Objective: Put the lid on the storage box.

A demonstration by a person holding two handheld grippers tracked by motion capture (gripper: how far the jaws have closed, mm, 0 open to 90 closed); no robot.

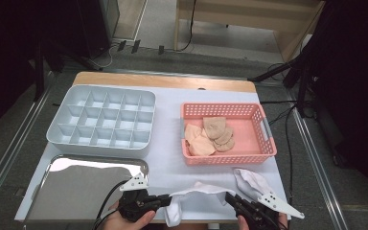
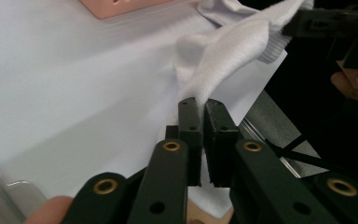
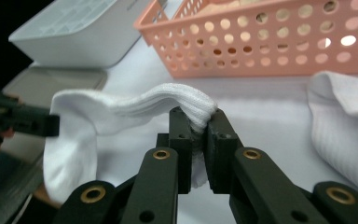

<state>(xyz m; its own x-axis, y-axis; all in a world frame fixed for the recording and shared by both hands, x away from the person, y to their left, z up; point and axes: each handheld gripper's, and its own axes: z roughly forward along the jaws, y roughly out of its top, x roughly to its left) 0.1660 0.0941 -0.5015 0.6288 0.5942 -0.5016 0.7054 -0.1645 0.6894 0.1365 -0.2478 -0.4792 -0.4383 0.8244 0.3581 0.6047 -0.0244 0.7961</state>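
Observation:
A white sock point(image 1: 197, 191) is stretched between my two grippers at the near edge of the table, its toe end drooping below the left one. My left gripper point(image 1: 166, 200) is shut on one end of the sock point(image 2: 233, 51), the fabric pinched between its pads point(image 2: 200, 105). My right gripper point(image 1: 230, 196) is shut on the ribbed cuff end point(image 3: 182, 100), bunched between its jaws point(image 3: 198, 116). In the right gripper view the left gripper point(image 3: 51, 125) grips the far end. A second white sock point(image 1: 249, 181) lies loose on the sheet just right of the held one.
A pink basket point(image 1: 227, 158) holding several beige folded pieces point(image 1: 211, 134) stands behind the socks. A grey compartment box point(image 1: 100, 117) sits at the back left, with a shiny metal tray point(image 1: 76, 187) in front of it. A white sheet point(image 1: 167, 143) covers the table.

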